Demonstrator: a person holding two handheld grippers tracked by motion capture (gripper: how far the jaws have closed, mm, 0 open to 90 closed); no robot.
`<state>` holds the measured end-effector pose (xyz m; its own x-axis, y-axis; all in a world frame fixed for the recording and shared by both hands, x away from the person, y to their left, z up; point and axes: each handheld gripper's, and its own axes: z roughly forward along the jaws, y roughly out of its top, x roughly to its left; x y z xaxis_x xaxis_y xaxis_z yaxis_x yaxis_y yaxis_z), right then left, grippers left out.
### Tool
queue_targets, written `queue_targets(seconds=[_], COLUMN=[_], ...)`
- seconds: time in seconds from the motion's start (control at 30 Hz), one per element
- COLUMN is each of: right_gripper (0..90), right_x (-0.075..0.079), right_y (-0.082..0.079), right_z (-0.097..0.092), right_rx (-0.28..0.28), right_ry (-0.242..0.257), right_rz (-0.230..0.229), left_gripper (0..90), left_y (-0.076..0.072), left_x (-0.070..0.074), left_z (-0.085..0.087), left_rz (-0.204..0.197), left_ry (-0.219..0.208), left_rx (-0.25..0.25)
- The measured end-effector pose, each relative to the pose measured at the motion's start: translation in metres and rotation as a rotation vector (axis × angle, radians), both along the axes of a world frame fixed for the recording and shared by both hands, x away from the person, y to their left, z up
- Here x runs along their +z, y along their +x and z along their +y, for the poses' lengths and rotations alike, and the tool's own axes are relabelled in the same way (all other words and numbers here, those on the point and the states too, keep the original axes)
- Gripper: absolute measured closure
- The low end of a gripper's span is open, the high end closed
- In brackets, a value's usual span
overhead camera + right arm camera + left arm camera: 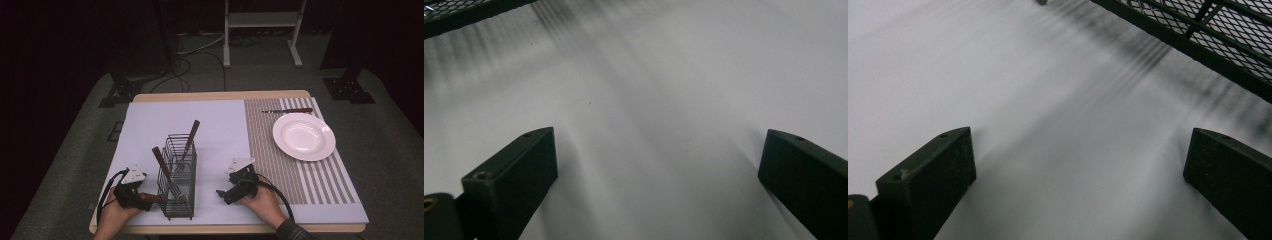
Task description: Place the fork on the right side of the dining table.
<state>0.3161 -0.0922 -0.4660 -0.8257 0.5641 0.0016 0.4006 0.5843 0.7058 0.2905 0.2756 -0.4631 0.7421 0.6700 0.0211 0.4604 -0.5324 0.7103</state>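
**Both tongs spread and resting on the desk, either side of the wire caddy**

Desk [220, 96]: wooden top, mostly covered by a pale lavender mat [215, 130]. A striped grey-and-white placemat [270, 150] lies over the right part.

Plate [303, 136]: white, round, on the striped placemat toward the far right. A knife [287, 110] with a brown handle lies just beyond it, parallel to the far edge.

Wire caddy [177, 182]: black mesh, upright on the lavender mat, near the front edge. Two brown-handled utensils stand in it, handles up and tilted: one [190, 137] leans right, the other [162, 162] leans left. The fork tines show through the wire.

Left tongs [145, 197]: held by the left hand [112, 217], just left of the caddy, jaws spread with nothing between them. The left gripper view shows the caddy's mesh wall [1228, 30] close ahead.

Right tongs [222, 195]: held by the right hand [262, 202], right of the caddy, jaws spread and empty over bare mat.
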Motion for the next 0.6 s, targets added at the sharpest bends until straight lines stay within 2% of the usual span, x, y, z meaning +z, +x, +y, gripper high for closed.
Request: queue_targets(seconds=[0.3,0.6], right_gripper=[1.3,1.6], right_x=[0.0001,0.0058], right_y=[-0.0003,-0.0008], right_z=[0.0,-0.0013], right_rx=[-0.004,-0.003], right_ry=[-0.002,-0.052], right_rz=[0.001,0.037], left_gripper=[0.0,0.0], left_y=[-0.0001,0.0], left_x=[0.0,0.0], left_z=[0.0,0.0], left_rz=[0.0,0.0], left_ry=[0.0,-0.001], left_rx=[0.001,0.0])
